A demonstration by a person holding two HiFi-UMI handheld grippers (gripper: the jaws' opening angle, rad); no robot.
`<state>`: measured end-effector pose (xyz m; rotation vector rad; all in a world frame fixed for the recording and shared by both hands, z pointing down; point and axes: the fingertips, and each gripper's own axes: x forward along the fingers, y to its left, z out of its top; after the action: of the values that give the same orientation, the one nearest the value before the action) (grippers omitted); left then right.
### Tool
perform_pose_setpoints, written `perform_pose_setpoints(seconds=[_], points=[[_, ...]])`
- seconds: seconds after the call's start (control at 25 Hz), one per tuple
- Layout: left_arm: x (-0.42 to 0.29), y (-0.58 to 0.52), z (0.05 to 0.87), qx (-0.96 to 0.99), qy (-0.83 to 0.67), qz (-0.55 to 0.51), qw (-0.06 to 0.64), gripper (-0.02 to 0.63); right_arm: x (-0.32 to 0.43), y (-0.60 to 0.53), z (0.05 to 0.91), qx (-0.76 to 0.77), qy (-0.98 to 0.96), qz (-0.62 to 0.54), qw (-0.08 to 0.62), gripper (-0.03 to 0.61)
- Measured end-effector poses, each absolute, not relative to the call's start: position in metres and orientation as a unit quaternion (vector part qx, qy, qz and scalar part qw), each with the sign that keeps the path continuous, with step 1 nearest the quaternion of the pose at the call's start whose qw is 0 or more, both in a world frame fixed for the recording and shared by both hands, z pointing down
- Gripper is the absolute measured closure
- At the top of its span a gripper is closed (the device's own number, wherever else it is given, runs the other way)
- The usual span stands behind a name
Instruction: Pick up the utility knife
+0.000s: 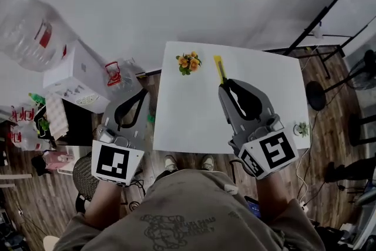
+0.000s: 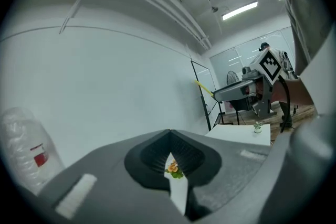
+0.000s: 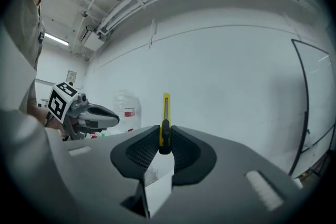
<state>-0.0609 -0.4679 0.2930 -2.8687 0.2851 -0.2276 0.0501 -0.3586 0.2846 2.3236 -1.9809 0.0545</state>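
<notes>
The yellow utility knife [image 1: 220, 69] sticks forward out of my right gripper [image 1: 226, 86], which is shut on its black rear end and held high above the white table [image 1: 194, 120]. In the right gripper view the knife [image 3: 166, 118] stands upright between the jaw tips, pointing at the white wall. My left gripper [image 1: 141, 94] hangs raised to the left of the table, jaw tips together with nothing between them. In the left gripper view its tips [image 2: 169, 134] meet, and the right gripper with the knife [image 2: 206, 89] shows at the right.
An orange flower sprig [image 1: 188, 62] lies near the table's far edge and a small plant [image 1: 301, 129] at its right edge. A large water bottle [image 1: 32, 32], white boxes [image 1: 76, 70] and clutter fill the floor at left. A black stand [image 1: 329, 14] rises at right.
</notes>
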Motion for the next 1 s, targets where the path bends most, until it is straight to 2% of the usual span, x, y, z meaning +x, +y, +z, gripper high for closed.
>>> perform_pose_setpoints(seconds=[0.4,1.0], points=[[-0.057,-0.455,0.284,-0.988,0.09,-0.063,0.109,0.613,0.061,-0.297,0.276,0.8,-0.599,0.019,0.031,0.488],[-0.042,-0.443,0.284,-0.989,0.082,-0.06,0.11,0.613,0.074,-0.284,0.293,0.805,-0.59,0.043,0.042,0.488]])
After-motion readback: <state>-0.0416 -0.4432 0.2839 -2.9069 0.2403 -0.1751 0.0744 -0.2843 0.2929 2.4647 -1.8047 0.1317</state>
